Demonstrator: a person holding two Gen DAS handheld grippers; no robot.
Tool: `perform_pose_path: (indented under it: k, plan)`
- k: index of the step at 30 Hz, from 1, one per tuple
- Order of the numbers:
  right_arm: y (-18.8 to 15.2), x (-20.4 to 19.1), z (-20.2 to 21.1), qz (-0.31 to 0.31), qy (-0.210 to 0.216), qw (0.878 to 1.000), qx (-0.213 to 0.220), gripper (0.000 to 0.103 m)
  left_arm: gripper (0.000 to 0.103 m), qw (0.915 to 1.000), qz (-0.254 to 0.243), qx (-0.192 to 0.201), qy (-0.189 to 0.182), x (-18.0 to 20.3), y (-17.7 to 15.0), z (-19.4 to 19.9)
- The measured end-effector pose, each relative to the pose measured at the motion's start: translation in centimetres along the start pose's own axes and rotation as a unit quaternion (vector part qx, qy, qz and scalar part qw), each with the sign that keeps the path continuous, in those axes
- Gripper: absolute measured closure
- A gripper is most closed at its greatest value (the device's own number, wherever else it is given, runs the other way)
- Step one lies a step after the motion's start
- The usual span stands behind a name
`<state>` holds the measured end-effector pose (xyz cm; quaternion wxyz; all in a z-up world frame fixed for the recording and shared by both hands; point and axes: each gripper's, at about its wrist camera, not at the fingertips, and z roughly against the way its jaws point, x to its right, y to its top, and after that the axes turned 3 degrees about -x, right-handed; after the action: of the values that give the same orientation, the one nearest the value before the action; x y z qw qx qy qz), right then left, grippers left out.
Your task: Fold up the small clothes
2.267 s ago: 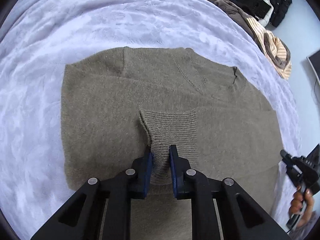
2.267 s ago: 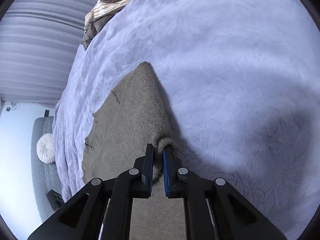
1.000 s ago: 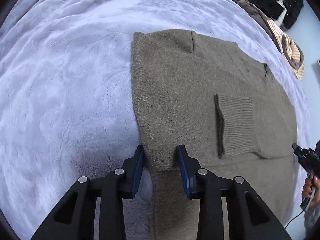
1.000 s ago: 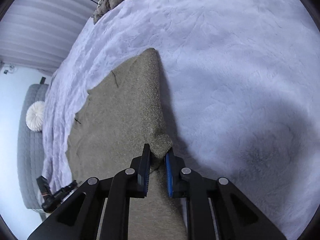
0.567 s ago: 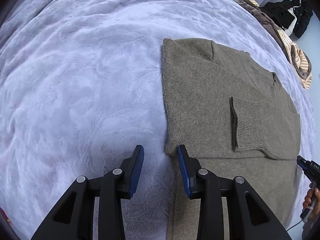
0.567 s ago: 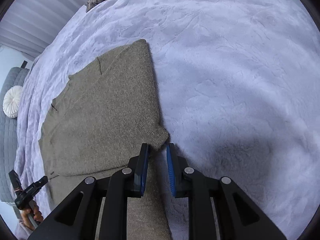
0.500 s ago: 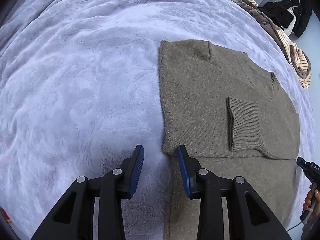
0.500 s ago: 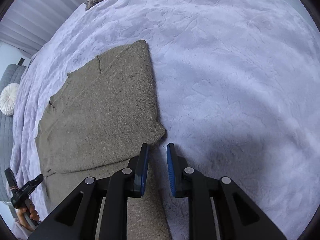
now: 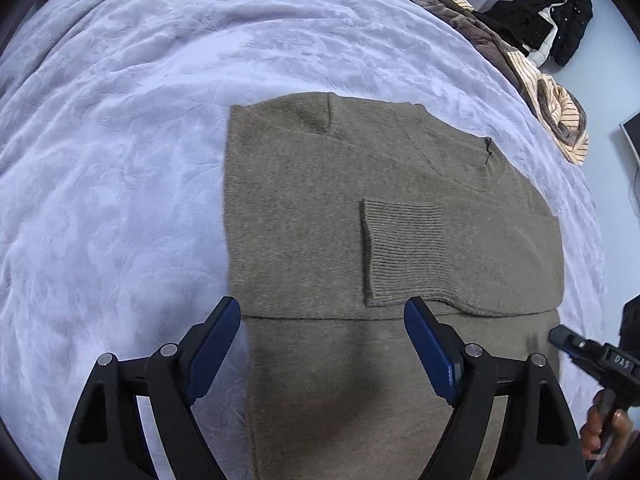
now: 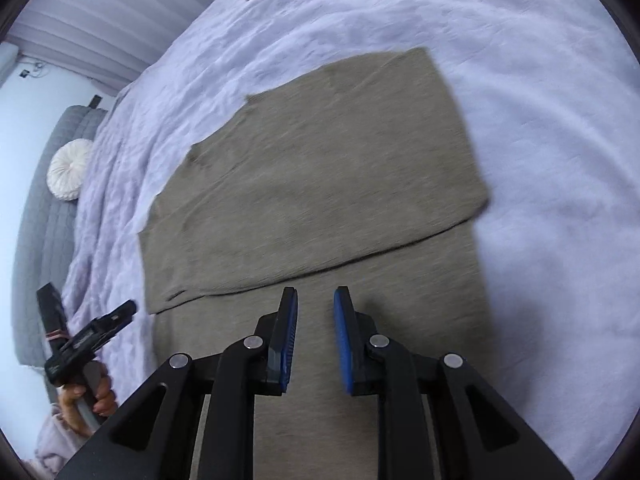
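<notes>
We hold our left claw (image 9: pixel 322 326) spread wide and our right claw (image 10: pixel 315 320) narrowly parted, both empty above the folded olive sweater (image 9: pixel 380 216) on the bed (image 9: pixel 120 140)

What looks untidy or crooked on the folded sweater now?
Little stands out. The sweater lies flat on the blanket, its ribbed cuff folded across the body. Only the fold's lower edge bulges slightly beside the cuff. Both the left gripper and the right gripper are open, holding nothing.
</notes>
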<state>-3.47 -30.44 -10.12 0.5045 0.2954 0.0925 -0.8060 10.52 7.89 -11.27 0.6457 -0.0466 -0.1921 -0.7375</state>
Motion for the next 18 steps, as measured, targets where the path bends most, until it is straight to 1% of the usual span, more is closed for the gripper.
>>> perform_pose_path:
  k: [1, 2, 3, 4, 5, 6, 7, 8, 9, 10, 11, 12, 14, 15, 17, 18]
  plan:
    - [-0.2, -0.6, -1.1, -0.007, 0.024, 1.0, -0.012, 0.077, 0.019, 0.9999, 0.002, -0.003, -0.015, 0.4, 0.2, -0.4]
    - [-0.3, -1.2, -2.3, -0.021, 0.047, 0.998, -0.022, 0.071, 0.019, 0.9995, 0.0, -0.008, -0.032, 0.9, 0.6, -0.9]
    - [-0.4, -1.4, -3.2, -0.035, 0.063, 0.997, -0.028, 0.068, 0.019, 0.9991, -0.001, -0.012, -0.04, 1.3, 0.8, -1.4]
    - [-0.3, -1.7, -4.5, -0.056, 0.084, 0.994, -0.03, 0.067, 0.019, 0.9988, -0.002, -0.018, -0.046, 1.8, 1.1, -2.1]
    - [-0.3, -1.7, -5.2, -0.071, 0.096, 0.992, -0.029, 0.067, 0.02, 0.9982, -0.003, -0.027, -0.053, 2.2, 1.4, -2.8]
    - [-0.1, -1.5, -6.1, -0.093, 0.106, 0.99, -0.024, 0.067, 0.027, 0.9975, 0.0, -0.035, -0.061, 2.6, 1.6, -3.6]
    - [0.1, -1.1, -6.7, -0.116, 0.112, 0.987, -0.019, 0.067, 0.049, 0.9969, 0.001, -0.041, -0.066, 2.9, 1.9, -4.2]
    - [0.2, -0.8, -7.2, -0.138, 0.12, 0.983, -0.013, 0.067, 0.063, 0.9963, -0.003, -0.05, -0.07, 3.2, 2.1, -4.9]
    - [0.3, -0.4, -7.6, -0.157, 0.13, 0.979, -0.005, 0.068, 0.085, 0.9967, -0.009, -0.055, -0.059, 3.5, 2.3, -5.4]
    - [0.3, -0.1, -7.8, -0.171, 0.136, 0.976, 0.001, 0.071, 0.087, 0.9971, -0.012, -0.054, -0.053, 3.7, 2.4, -5.5]
    - [0.5, -0.1, -7.9, -0.174, 0.13, 0.976, 0.003, 0.095, 0.087, 0.997, -0.012, -0.05, -0.057, 3.7, 2.4, -5.3]
    - [0.6, -0.2, -7.9, -0.168, 0.124, 0.978, 0.001, 0.099, 0.087, 0.997, -0.012, -0.044, -0.063, 3.8, 2.3, -4.9]
    - [0.3, -1.0, -7.3, -0.135, 0.118, 0.984, -0.001, 0.099, 0.087, 0.9972, -0.023, -0.035, -0.062, 3.8, 1.9, -4.1]
    - [0.2, -1.3, -7.2, -0.118, 0.107, 0.987, -0.004, 0.099, 0.087, 0.9974, -0.027, -0.036, -0.057, 3.7, 1.7, -4.2]
    - [-0.1, -1.4, -7.7, -0.106, 0.081, 0.991, -0.015, 0.099, 0.087, 0.9977, -0.03, -0.045, -0.041, 3.3, 1.4, -4.8]
    - [-0.3, -1.2, -8.1, -0.11, 0.073, 0.991, -0.019, 0.099, 0.087, 0.9977, -0.025, -0.048, -0.04, 3.1, 1.3, -5.1]
